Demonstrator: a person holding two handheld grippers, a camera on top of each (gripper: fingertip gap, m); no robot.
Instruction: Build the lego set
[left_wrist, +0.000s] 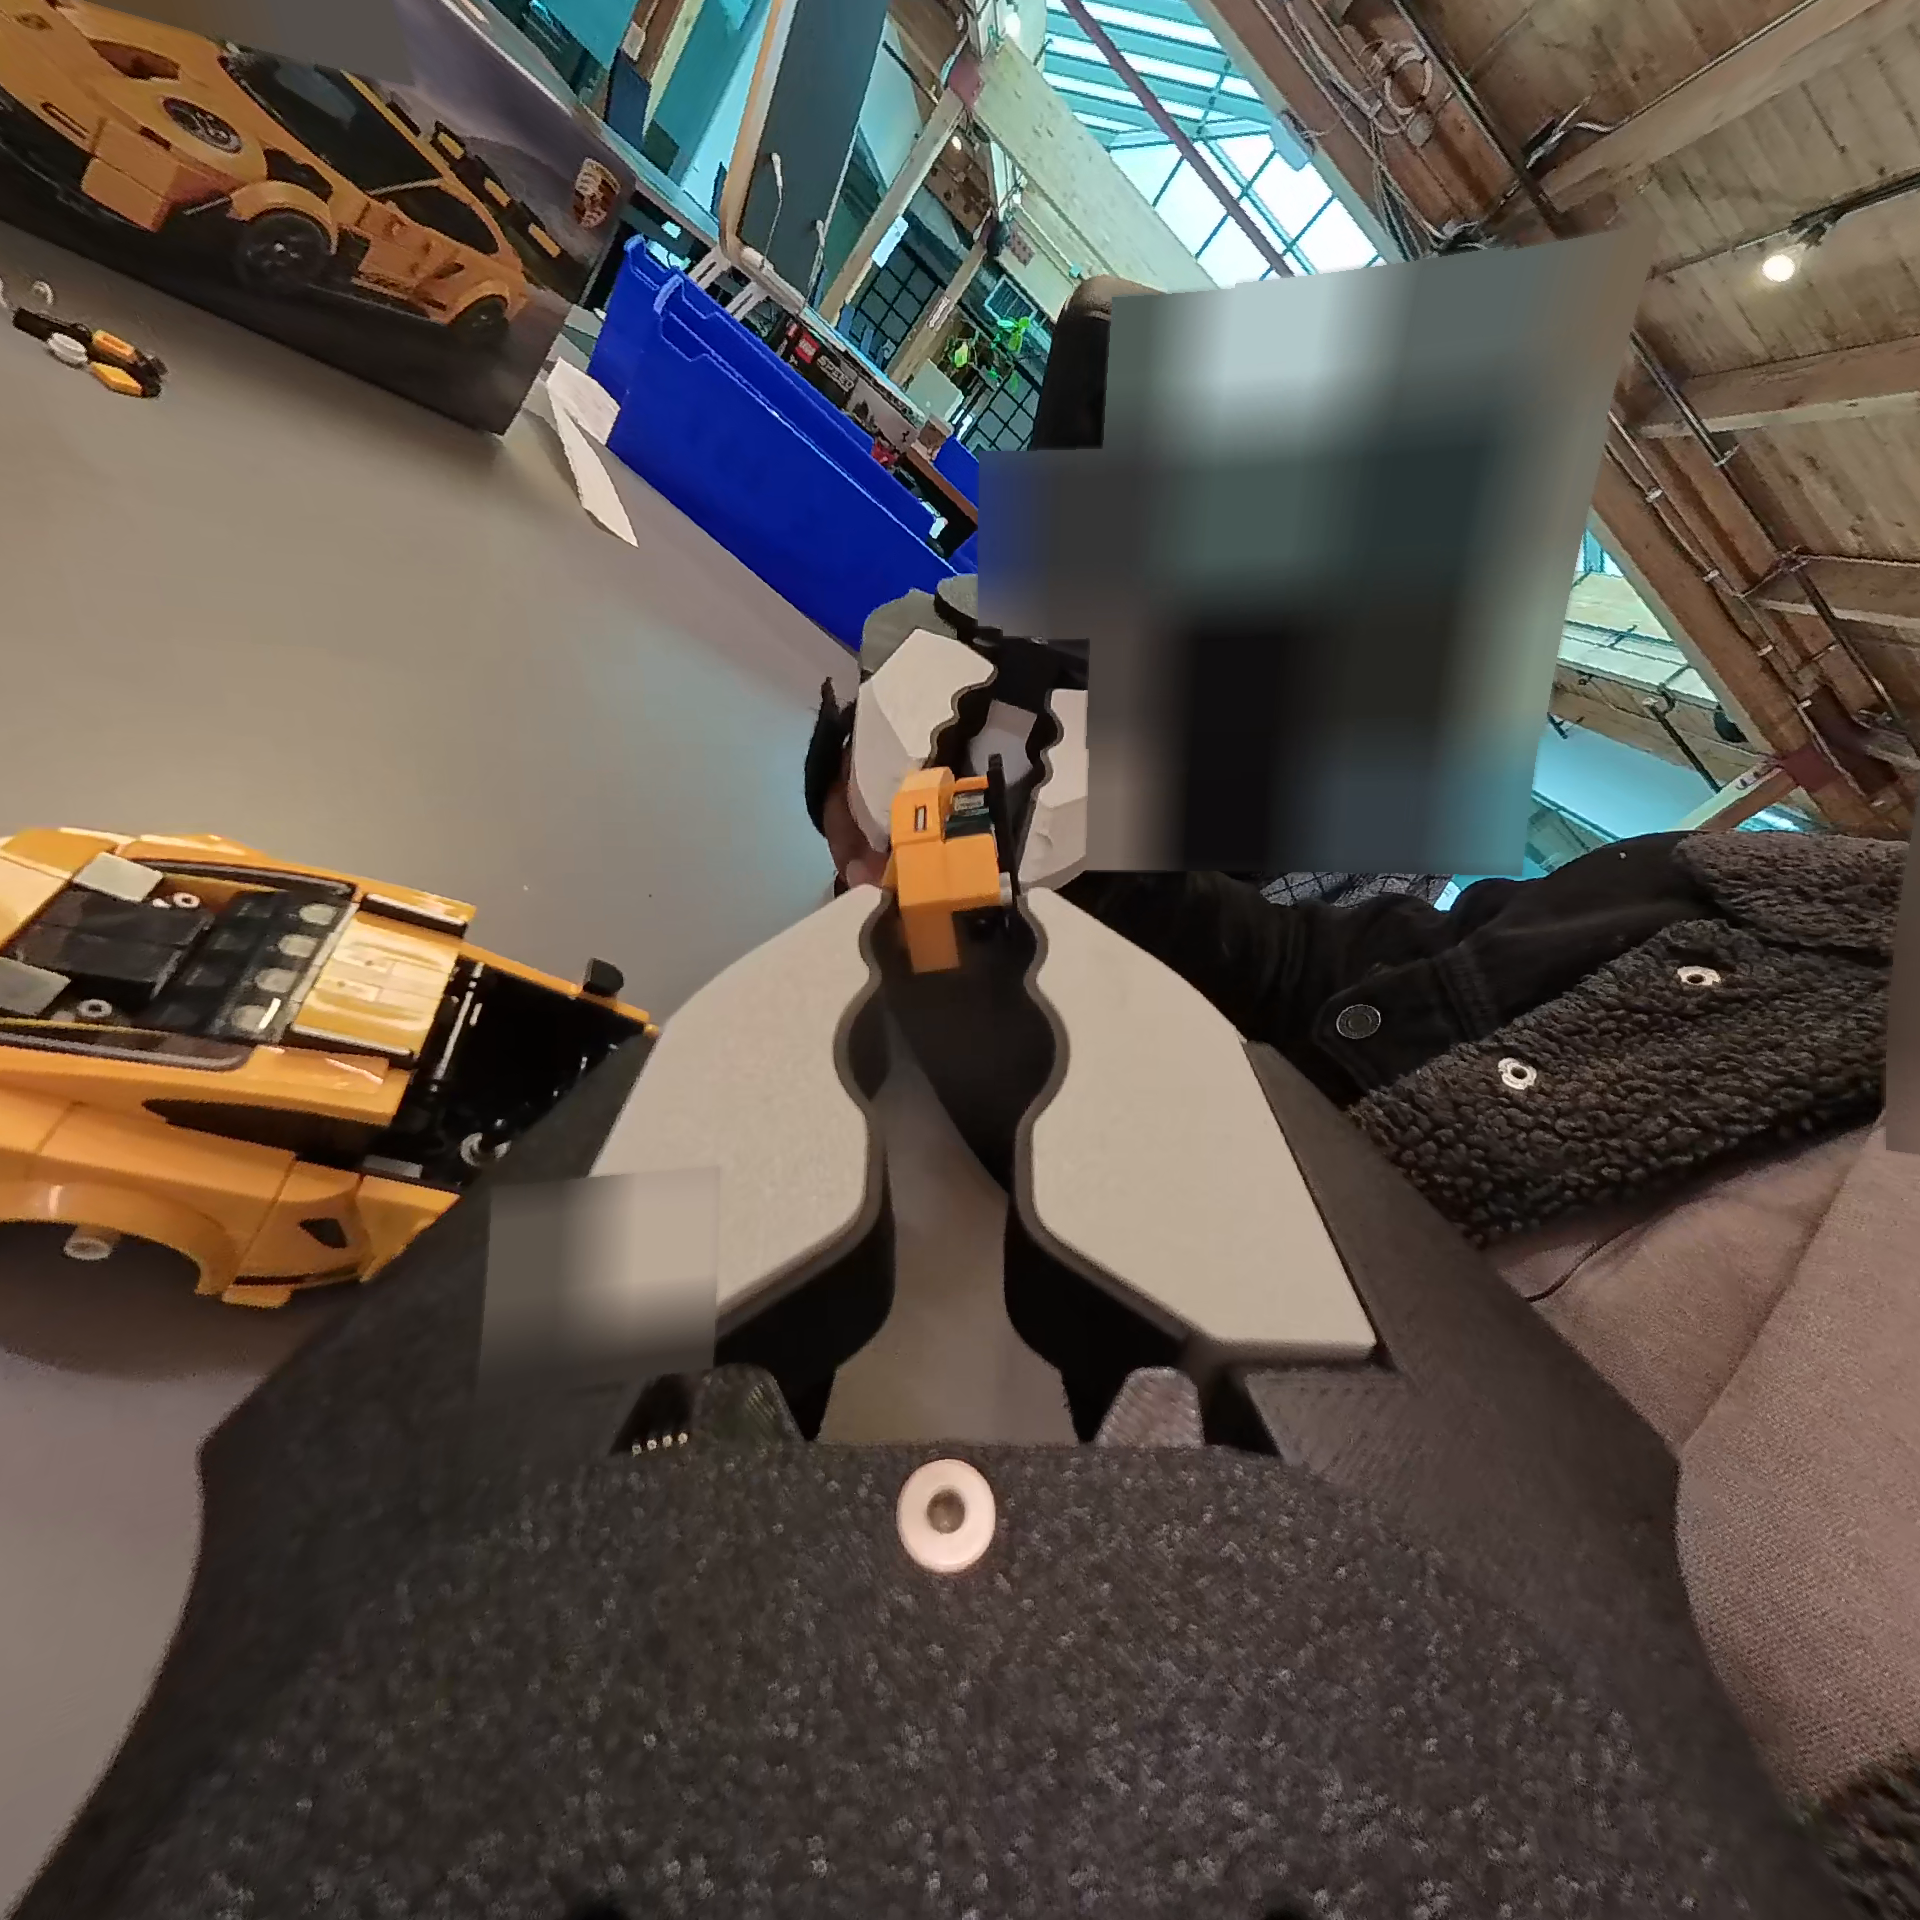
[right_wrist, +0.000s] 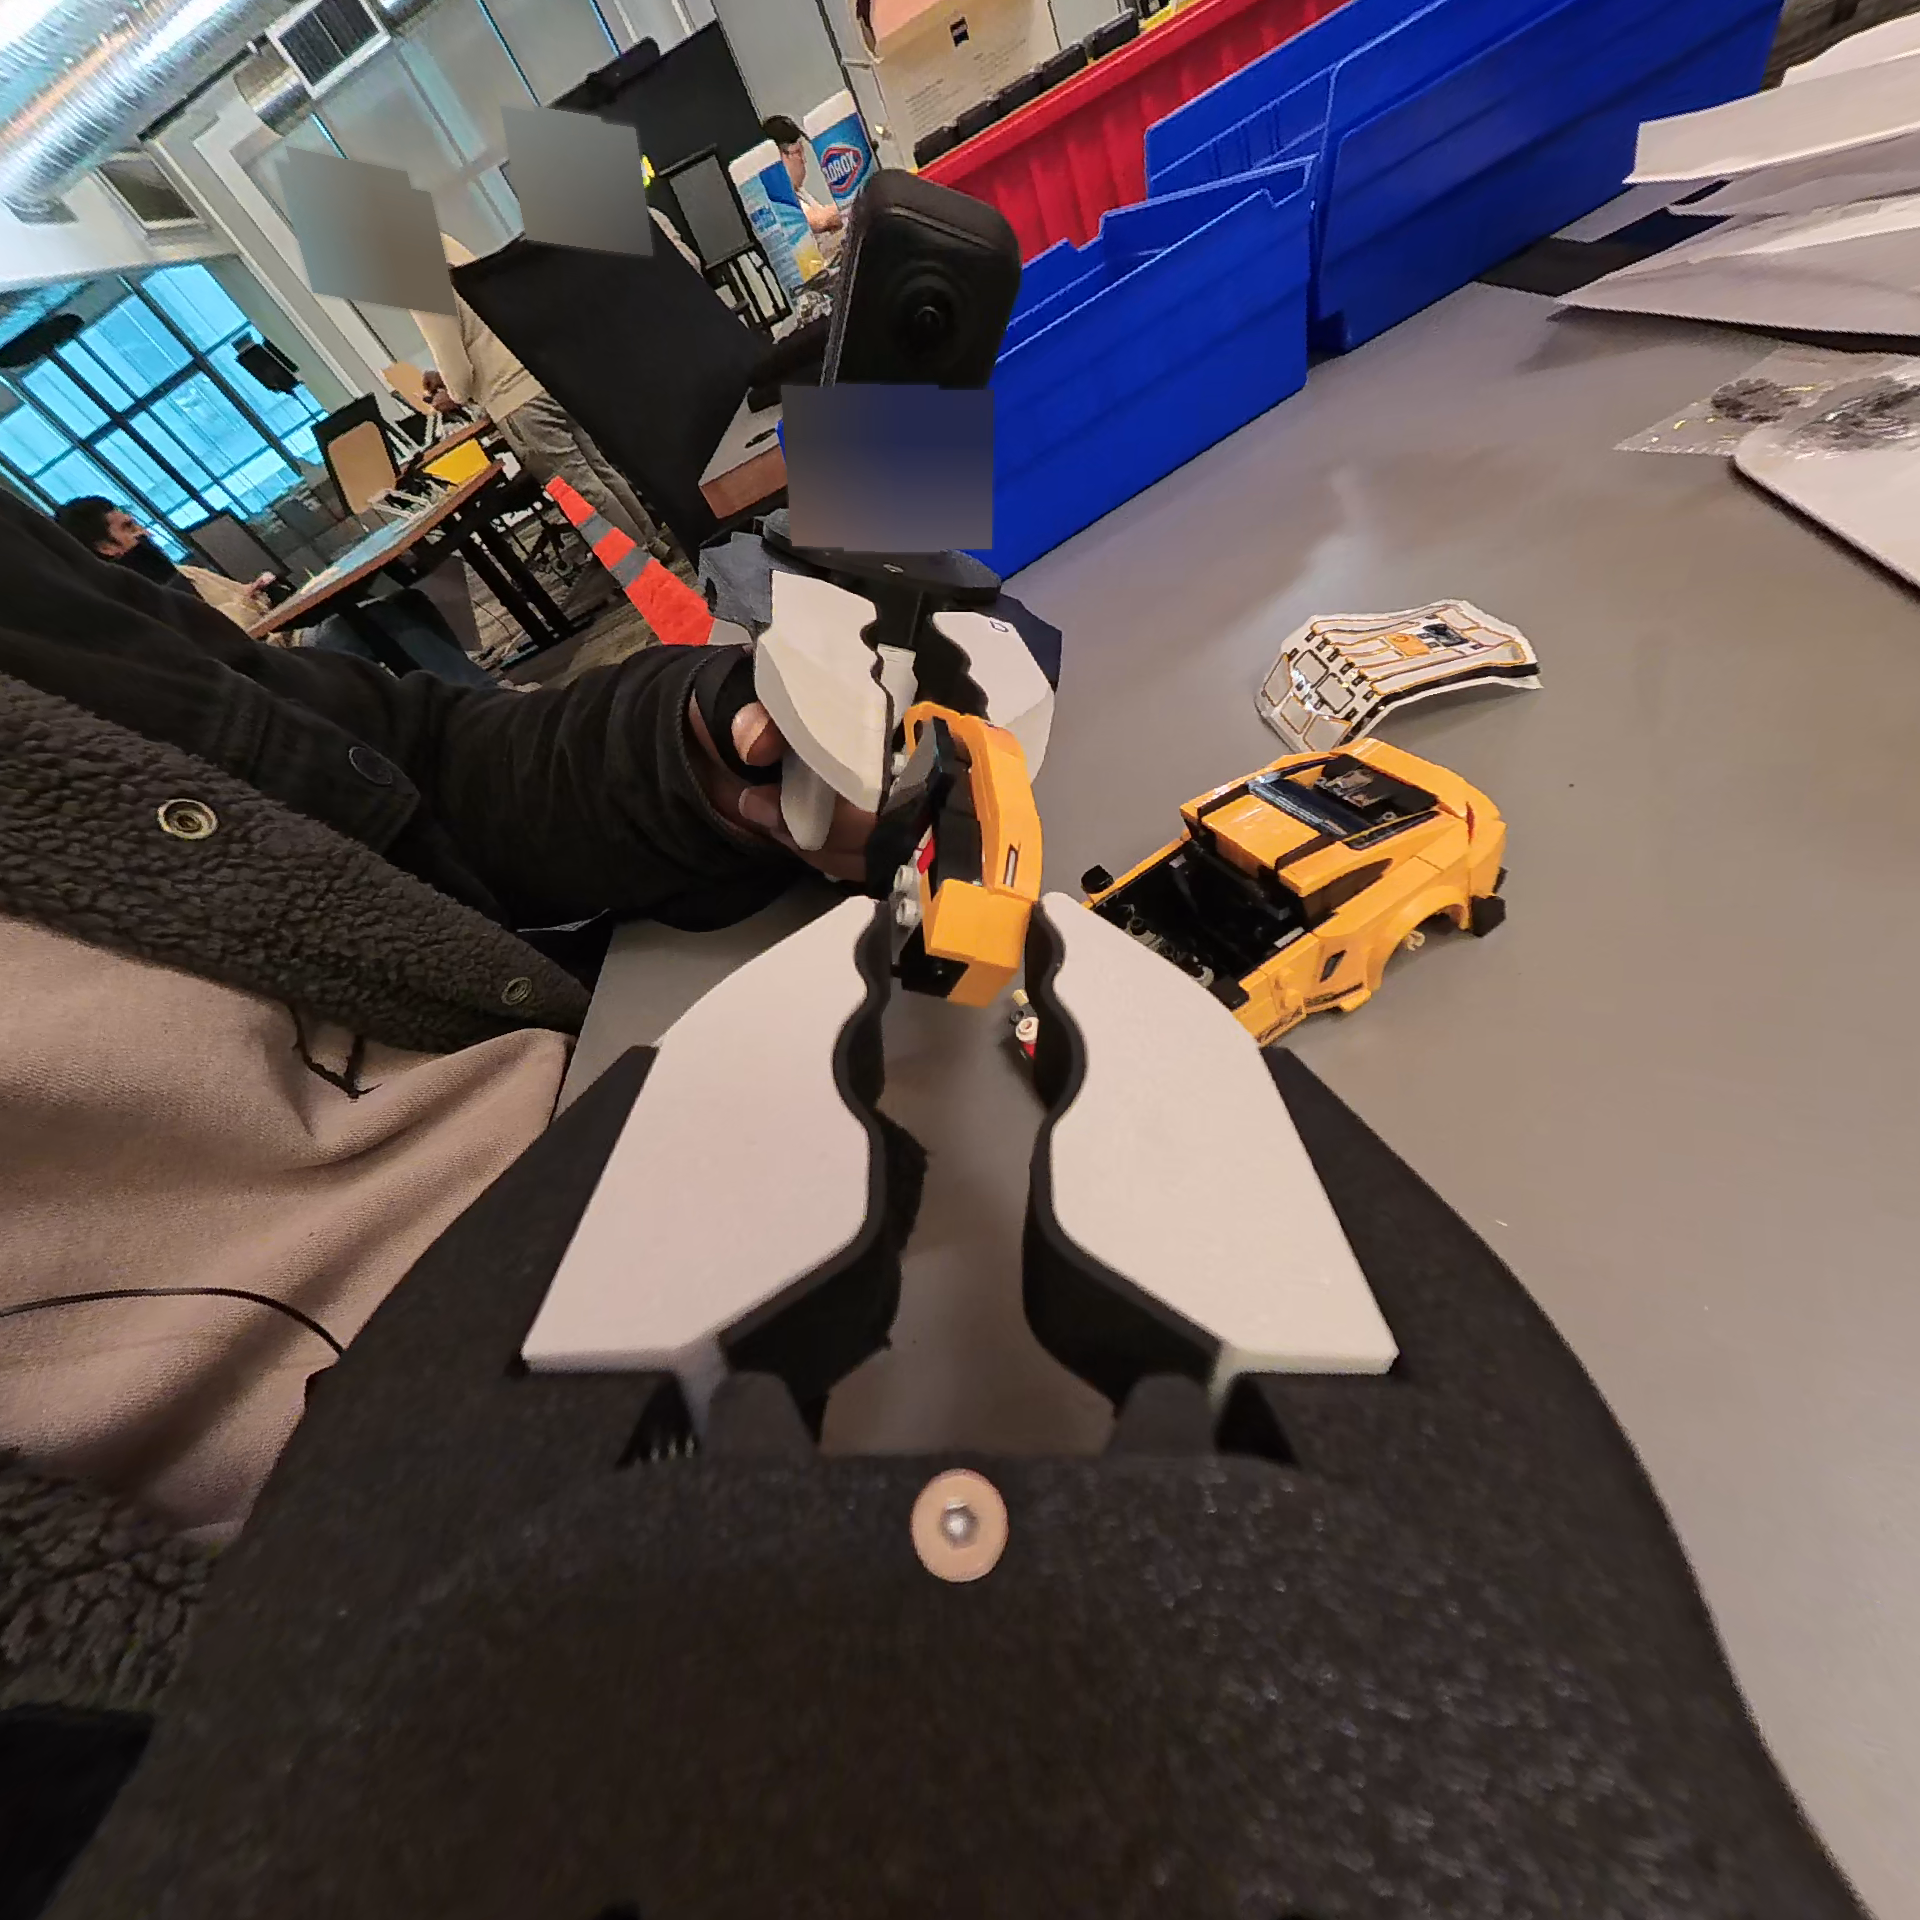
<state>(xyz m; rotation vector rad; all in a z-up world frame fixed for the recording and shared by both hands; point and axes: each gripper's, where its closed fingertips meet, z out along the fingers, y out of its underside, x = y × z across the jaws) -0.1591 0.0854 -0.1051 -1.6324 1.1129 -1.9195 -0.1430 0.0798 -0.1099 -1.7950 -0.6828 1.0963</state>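
A partly built orange and black lego car (left_wrist: 208, 1039) (right_wrist: 1320, 883) stands on the grey table (left_wrist: 364, 675), open at one end. A small orange and black sub-assembly (left_wrist: 940, 883) (right_wrist: 977, 862) is held in the air between both grippers, which face each other. My left gripper (left_wrist: 945, 904) is shut on one end of it. My right gripper (right_wrist: 961, 914) is shut on the other end. The car lies left of the left gripper and right of the right gripper, apart from both.
The lego box (left_wrist: 312, 208) stands at the back with loose small pieces (left_wrist: 94, 353) before it. Blue bins (right_wrist: 1247, 291), a sticker sheet (right_wrist: 1392, 665) and a parts bag (right_wrist: 1787, 410) lie beyond the car. A tiny piece (right_wrist: 1027, 1029) sits under the right fingers. The person's coat (right_wrist: 260, 935) is close.
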